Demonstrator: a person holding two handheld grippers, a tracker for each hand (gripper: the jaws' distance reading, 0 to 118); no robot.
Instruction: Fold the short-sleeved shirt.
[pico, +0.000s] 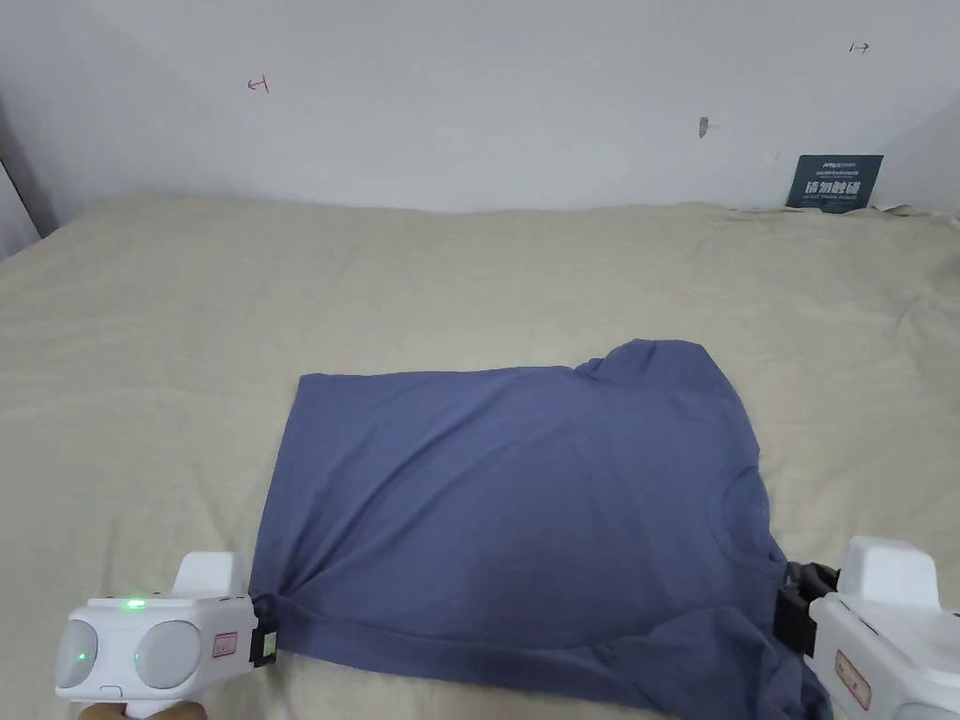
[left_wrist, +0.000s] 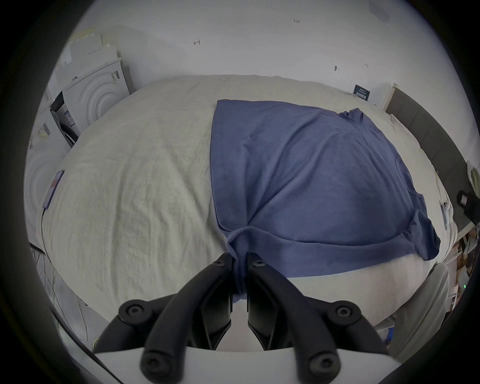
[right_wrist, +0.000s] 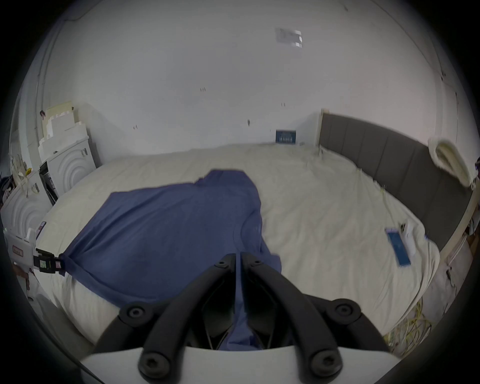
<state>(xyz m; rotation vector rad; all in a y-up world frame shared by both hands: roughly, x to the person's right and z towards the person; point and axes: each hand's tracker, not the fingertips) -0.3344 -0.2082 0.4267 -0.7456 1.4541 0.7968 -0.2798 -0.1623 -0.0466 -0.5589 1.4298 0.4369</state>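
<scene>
With both grippers (pico: 265, 630) (pico: 792, 600) clamping the blue short-sleeved shirt's (pico: 525, 497) near edge at lower frame, lifting evenly is keeping this 1 fold straight.

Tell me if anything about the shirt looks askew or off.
The shirt lies mostly flat on the bed, but its far sleeve is bunched, and cloth puckers where the left gripper and right gripper pinch it. No damage.

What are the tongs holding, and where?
Both hold the shirt: left tongs pinch the near hem corner, right tongs pinch its near edge at the collar end.
</scene>
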